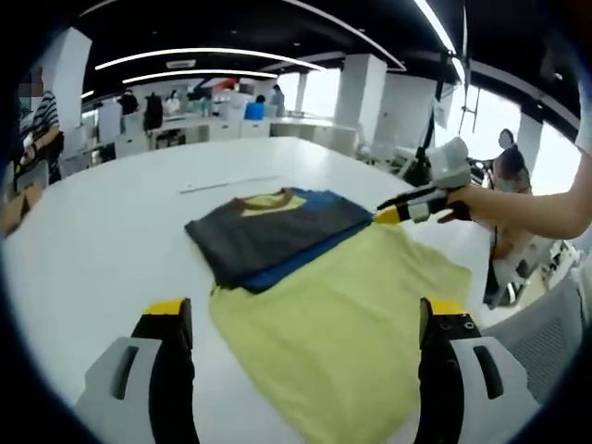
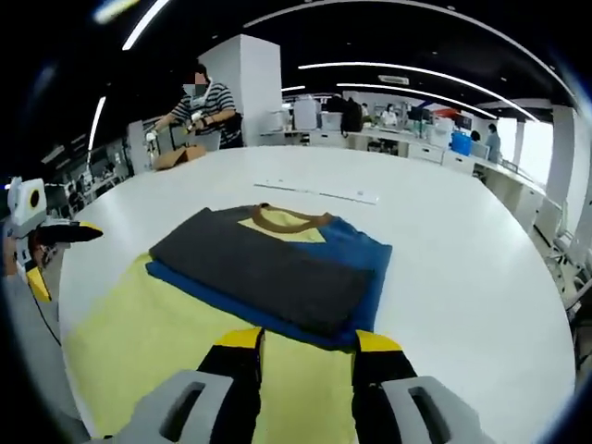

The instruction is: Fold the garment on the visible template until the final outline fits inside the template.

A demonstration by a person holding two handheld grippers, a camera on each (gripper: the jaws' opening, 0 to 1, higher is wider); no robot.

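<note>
**Left gripper view: folded shirt stacked on the yellow sheet, both tools empty**

Left gripper view has the left tool (image 1: 305, 324) spread wide open, nothing between the jaws, hovering over the near end of the yellow template (image 1: 347, 324). The folded garment (image 1: 277, 231), dark grey over blue with a yellow collar patch, sits at 12 o'clock from it, lying half on the template's far end and half on bare white worktop (image 1: 102, 231). Its long axis runs roughly 10 to 4 o'clock, collar pointing away.

Right tool (image 1: 381, 215) comes in from 2 o'clock, held by a hand (image 1: 462, 202), tip right at the garment's corner. In the right gripper view its jaws (image 2: 307, 342) stand slightly apart over the garment's near blue edge, holding nothing.

A thin white strip (image 2: 319, 191) lies beyond the collar. Plenty of bare worktop all round; people and desks sit well back.
</note>
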